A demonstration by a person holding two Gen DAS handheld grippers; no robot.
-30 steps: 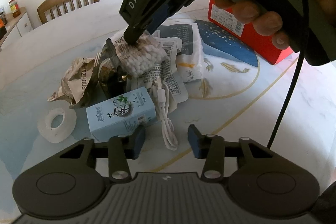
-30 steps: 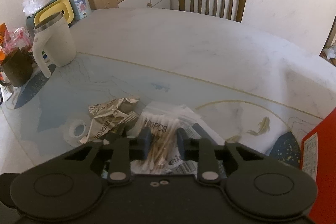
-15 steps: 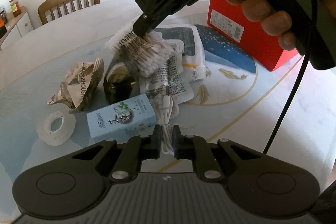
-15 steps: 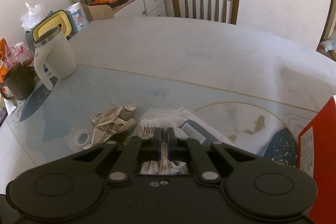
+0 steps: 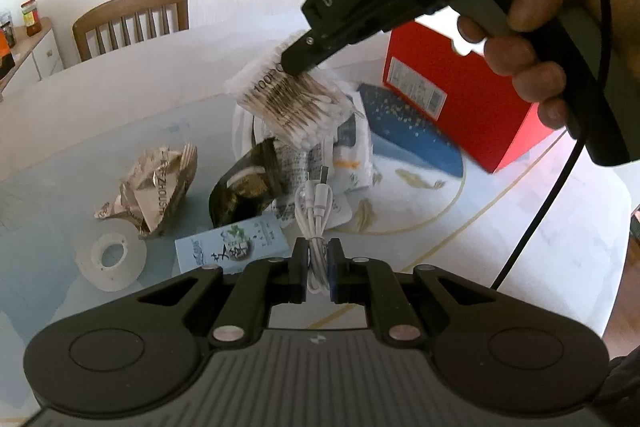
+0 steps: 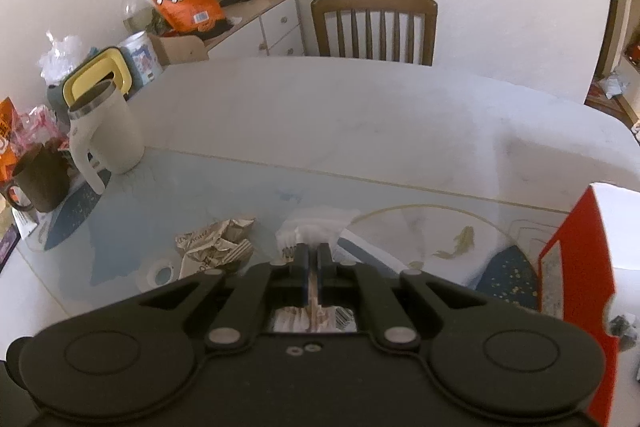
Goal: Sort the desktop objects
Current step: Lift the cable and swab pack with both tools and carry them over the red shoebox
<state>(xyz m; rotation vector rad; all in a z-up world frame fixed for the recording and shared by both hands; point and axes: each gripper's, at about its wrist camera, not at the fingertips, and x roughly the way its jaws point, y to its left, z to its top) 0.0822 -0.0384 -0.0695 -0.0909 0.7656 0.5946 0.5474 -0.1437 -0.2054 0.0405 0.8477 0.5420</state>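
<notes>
The round white table with a glass top painted in pale blue and gold fish [image 5: 500, 227] carries everything, and a brown wooden slat-back chair [image 6: 374, 27] stands at its far edge. A red cardboard box with a white label [image 5: 452, 95] sits toward the table's right edge. A white insulated mug with a steel rim [image 6: 106, 131] and a dark brown mug [image 6: 40, 181] stand near the left edge. In the middle of the table lies a heap of flat white printed packets [image 5: 352, 143], with a dark glossy food wrapper [image 5: 244, 187] against its left side and a crumpled silver foil wrapper [image 5: 156, 183] further left, apart from it. A pale blue rectangular carton with green leaf print [image 5: 232, 243] lies at the near side of the heap, and a white ring of tape [image 5: 110, 255] lies flat to its left, toward the near edge. The right gripper [image 5: 294, 69], held in a person's hand [image 5: 528, 39], has its jaws clamped on the top edge of a clear plastic bag of cotton swabs with wooden stems [image 5: 292, 103], which hangs clear of the table above the heap. The left gripper [image 5: 318, 267] has its jaws pinched on the bundled end of a coiled white USB cable [image 5: 316, 211], whose plug end points toward the heap; whether that far end is off the surface I cannot tell.
</notes>
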